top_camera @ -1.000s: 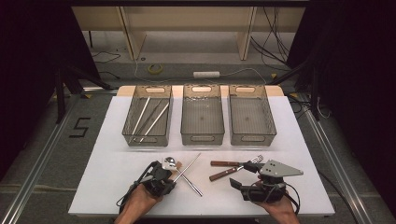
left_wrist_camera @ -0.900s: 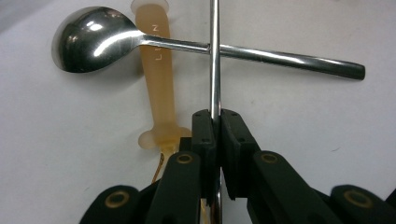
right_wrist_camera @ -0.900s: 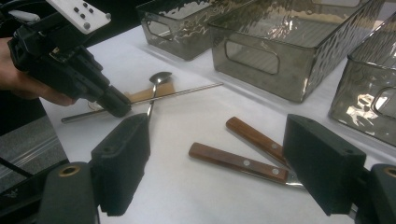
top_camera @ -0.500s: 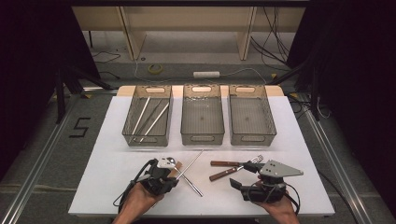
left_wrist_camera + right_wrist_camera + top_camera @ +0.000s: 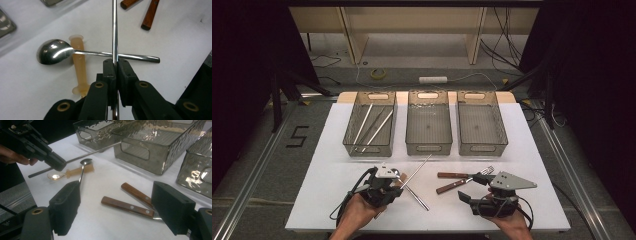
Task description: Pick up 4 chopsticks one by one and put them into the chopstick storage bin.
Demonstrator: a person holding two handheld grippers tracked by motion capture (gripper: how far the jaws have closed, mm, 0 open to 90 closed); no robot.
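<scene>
Above the white table (image 5: 312, 200), the left gripper (image 5: 115, 65) pinches a metal chopstick (image 5: 114, 30) off-centre, over the spoon (image 5: 53, 51). It may pivot and slip. The right gripper (image 5: 120, 207) rests spread wide.

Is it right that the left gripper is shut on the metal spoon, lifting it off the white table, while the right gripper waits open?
Not quite: the left gripper is shut on a thin metal rod, not the metal spoon, which lies flat on the white table beneath the rod, as the left gripper view shows. The right gripper is indeed open.
</scene>
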